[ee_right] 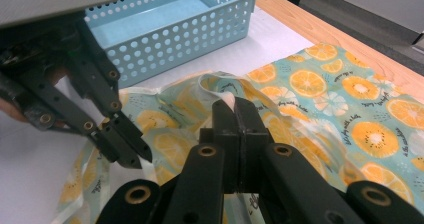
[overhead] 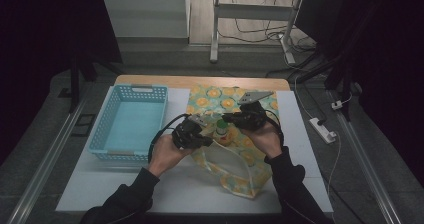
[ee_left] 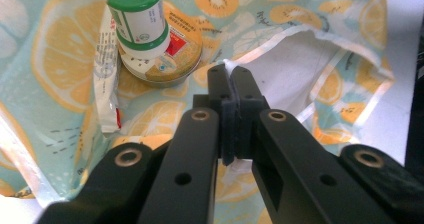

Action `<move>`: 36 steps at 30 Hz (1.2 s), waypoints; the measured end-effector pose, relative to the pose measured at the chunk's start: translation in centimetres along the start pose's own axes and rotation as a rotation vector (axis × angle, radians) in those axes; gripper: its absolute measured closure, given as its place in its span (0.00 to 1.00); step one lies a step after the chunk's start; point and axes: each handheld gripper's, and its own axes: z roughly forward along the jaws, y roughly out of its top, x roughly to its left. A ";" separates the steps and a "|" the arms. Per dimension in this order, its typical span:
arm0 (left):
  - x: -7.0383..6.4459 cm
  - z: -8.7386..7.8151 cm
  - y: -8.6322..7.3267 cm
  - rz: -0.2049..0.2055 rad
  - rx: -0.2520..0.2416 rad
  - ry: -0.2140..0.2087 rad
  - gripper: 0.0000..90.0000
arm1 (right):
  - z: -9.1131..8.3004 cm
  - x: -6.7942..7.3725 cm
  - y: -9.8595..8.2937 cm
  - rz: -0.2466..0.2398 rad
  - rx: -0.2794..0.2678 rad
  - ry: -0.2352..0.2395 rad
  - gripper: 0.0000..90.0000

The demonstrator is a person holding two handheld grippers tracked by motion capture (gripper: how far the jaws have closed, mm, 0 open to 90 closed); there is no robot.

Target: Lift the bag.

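On the white table [overhead: 100, 184], both grippers pinch the bag [overhead: 245, 179] rim shut.

A perforated blue basket [overhead: 129, 121] sits on the white desk [overhead: 95, 184] at the left — a power strip [overhead: 322, 130] and cables [overhead: 260, 34] lie on the floor beyond.

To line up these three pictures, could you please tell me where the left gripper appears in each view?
High view: the left gripper is at centre, jaws shut on the rim of the fruit-print bag.
Left gripper view: its own jaws rise from the bottom and meet mid-frame.
Right gripper view: it enters from the left edge, tips at lower left.
Shared landmark: the fruit-print bag.
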 end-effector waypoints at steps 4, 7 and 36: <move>0.4 -0.7 0.3 -0.026 -0.025 -0.020 0.99 | -0.1 0.4 0.3 -0.012 0.011 0.006 1.00; 0.7 -1.2 0.5 -0.043 -0.041 -0.041 0.99 | -0.3 0.4 0.5 -0.006 0.013 0.022 1.00; 2.1 -8.7 4.8 -0.075 -0.166 -0.108 0.99 | -3.6 2.2 4.6 -0.063 -0.003 0.068 1.00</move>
